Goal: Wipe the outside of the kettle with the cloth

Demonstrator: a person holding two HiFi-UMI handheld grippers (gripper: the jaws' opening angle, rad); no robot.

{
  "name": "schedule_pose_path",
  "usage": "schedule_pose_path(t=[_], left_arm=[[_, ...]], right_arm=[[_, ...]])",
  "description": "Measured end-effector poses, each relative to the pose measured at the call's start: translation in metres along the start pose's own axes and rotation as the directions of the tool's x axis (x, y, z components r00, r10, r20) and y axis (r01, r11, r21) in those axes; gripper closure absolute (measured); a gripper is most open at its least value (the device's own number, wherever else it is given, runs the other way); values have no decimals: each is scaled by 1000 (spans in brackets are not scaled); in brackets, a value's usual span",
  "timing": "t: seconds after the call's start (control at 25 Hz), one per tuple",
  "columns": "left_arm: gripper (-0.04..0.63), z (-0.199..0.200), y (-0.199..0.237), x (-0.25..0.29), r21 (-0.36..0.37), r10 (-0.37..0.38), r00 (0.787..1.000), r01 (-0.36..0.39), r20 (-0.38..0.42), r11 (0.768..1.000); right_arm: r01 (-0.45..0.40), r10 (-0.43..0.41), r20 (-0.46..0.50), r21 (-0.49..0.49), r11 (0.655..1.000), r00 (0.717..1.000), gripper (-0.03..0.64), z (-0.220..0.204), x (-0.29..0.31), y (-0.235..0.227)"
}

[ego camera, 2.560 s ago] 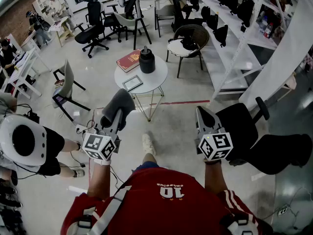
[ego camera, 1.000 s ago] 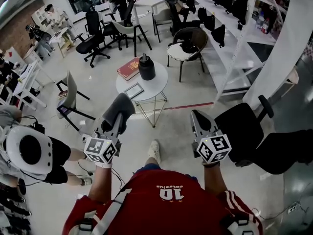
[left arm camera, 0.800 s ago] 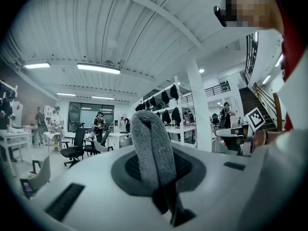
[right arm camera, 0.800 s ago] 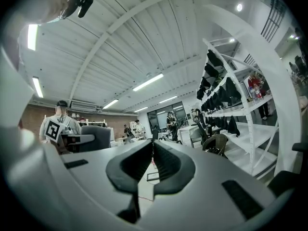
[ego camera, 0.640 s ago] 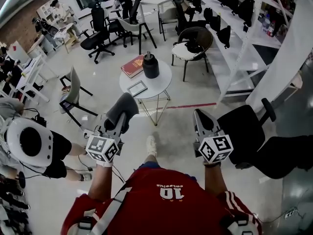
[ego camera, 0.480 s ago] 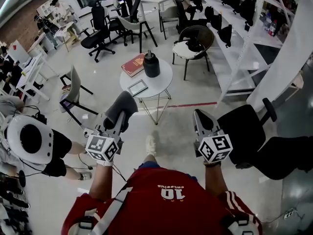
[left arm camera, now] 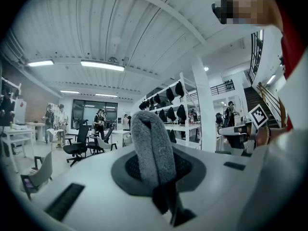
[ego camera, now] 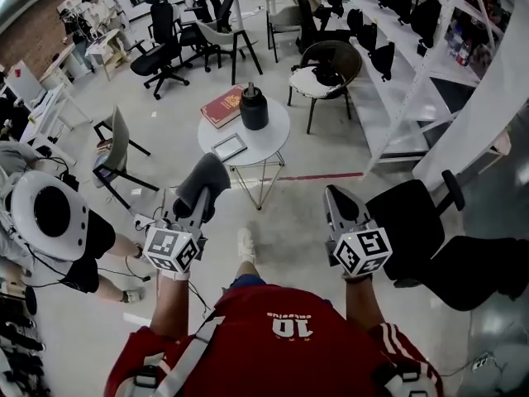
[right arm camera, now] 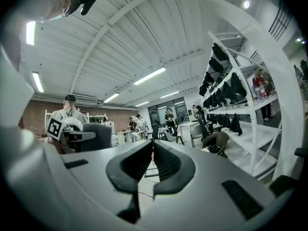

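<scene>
The left tool [ego camera: 196, 202] clamps a folded grey fuzzy cloth [ego camera: 203, 178]. The right tool [ego camera: 334, 197] is closed on nothing. A black cylindrical kettle [ego camera: 253, 108] stands on a round white desk [ego camera: 270, 139], well ahead.

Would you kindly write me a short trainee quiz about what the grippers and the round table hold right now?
1. True or false: the left gripper is shut on the grey cloth.
2. The black kettle stands on: A) the floor, B) the round white table, C) a chair.
3. What red thing lies beside the kettle?
Key: 1 true; 2 B; 3 a red book.
</scene>
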State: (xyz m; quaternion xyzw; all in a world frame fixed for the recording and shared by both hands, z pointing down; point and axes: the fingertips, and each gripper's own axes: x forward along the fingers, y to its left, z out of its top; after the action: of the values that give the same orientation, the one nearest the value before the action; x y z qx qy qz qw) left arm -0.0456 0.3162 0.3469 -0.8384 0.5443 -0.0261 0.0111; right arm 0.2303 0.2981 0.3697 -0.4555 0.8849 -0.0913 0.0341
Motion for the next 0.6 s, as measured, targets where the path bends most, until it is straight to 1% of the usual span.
schedule_pose_path(t=[0.12,0.32,0.48,0.6], left_arm=[[548,-3,10,10,-17,-2,1000,2,9,1000],[548,-4,34,31,-20,-9,1000,9,6,1000],[548,-2,62,49,-22,-17,1000,17,2,1000],[548,-3,91,68,-32,-18,1000,18,2,999]], right_arm=[[-3,3,-3,0,1000,1000,600,0,13,-2],[-9,8,-20,-10,1000,1000,600,1,47,-3],[-10,9,-37,-8,1000,999,600,2,81,-3],[-9,9,-32,-9,1000,999,600,8,113,0]])
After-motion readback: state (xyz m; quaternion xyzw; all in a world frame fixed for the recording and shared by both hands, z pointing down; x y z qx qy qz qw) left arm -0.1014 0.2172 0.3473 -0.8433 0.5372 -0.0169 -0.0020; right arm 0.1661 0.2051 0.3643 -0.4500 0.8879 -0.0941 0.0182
